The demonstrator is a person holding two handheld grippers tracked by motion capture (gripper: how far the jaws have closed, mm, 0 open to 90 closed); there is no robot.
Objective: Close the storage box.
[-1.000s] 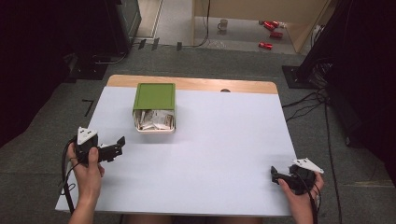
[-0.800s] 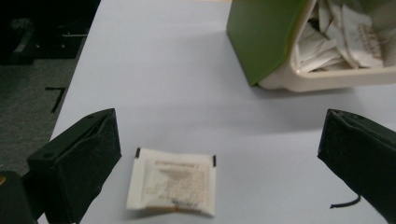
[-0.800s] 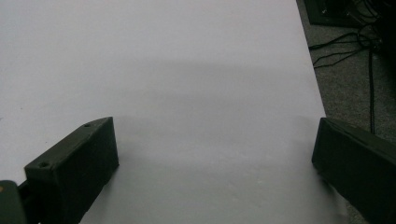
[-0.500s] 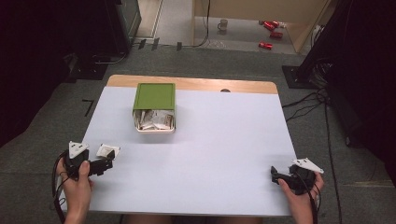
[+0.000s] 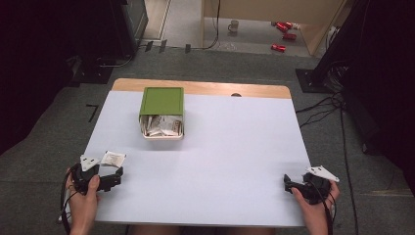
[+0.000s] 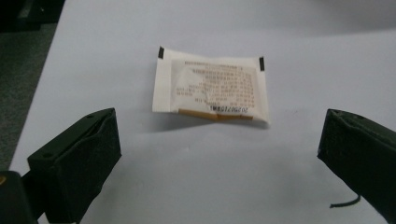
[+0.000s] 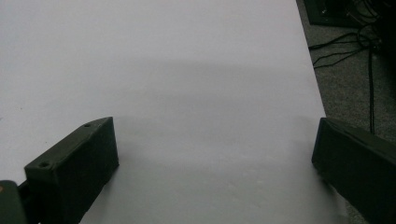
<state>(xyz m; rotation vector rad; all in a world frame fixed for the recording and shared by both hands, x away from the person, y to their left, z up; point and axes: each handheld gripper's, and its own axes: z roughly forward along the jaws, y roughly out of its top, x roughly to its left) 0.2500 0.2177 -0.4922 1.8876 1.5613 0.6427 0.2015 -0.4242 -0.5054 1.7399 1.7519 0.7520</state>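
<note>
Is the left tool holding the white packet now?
No. In the left gripper view the packet lies flat on the table, ahead of the open left tool, touching neither jaw.

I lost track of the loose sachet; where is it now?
The sachet lies flat on the white table near its front-left corner in the high view, just ahead of the open left gripper, apart from the green box.

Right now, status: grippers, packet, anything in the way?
Left gripper open, packet flat on the table just ahead of its jaws. Right gripper open, holding nothing. Nothing between the left jaws and the packet.
</note>
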